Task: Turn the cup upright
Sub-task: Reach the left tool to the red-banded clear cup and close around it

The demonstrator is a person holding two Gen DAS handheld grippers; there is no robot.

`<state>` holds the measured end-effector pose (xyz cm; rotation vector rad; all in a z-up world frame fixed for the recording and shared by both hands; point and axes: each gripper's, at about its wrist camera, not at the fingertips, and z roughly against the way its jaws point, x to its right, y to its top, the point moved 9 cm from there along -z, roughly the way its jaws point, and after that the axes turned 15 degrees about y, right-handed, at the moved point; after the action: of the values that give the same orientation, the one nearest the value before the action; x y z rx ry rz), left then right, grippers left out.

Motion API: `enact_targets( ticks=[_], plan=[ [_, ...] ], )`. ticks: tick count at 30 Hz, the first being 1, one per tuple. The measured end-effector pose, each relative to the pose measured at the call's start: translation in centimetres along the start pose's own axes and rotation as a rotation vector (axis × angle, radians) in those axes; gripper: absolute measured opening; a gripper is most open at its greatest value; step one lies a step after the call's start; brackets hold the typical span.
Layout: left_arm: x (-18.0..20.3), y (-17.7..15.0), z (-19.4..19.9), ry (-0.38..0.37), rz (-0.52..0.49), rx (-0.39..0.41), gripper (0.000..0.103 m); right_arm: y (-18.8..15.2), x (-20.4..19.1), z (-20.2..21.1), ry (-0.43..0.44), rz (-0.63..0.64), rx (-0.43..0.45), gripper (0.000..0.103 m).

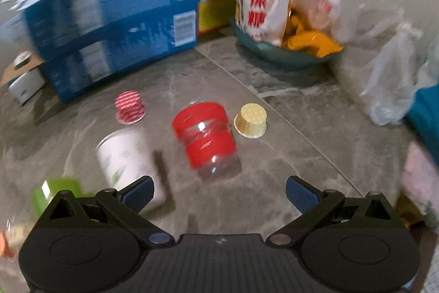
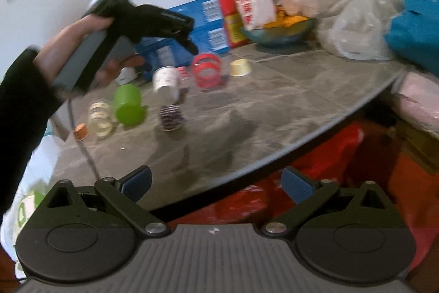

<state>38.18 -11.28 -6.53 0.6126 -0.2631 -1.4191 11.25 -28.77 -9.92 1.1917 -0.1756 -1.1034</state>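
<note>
A clear cup with red bands stands mouth-down on the grey table; it also shows in the right wrist view. My left gripper is open and empty, just short of that cup and above the table. It shows from outside in the right wrist view, hovering left of the cup. My right gripper is open and empty over the table's near edge, far from the cups.
Other upside-down cups stand around: white, red-striped, yellow dotted, green, dark patterned. Blue boxes, a bowl of snack bags and plastic bags line the back. The table edge curves.
</note>
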Motion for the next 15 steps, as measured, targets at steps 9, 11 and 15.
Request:
enact_targets(
  ticks=[9,11,15],
  plan=[
    [1.3,2.0,-6.8,0.100,0.095,-0.171,0.092,1.1,3.1,0.9,0.025,-0.045,0.037,0.102],
    [1.1,2.0,-7.7,0.113,0.115,-0.191,0.088,1.1,3.9,0.5,0.035,-0.057,0.036,0.102],
    [1.5,2.0,-9.0,0.129,0.114,-0.210,0.086,0.9,4.6,-0.1,0.053,-0.072,0.025,0.102]
  ],
)
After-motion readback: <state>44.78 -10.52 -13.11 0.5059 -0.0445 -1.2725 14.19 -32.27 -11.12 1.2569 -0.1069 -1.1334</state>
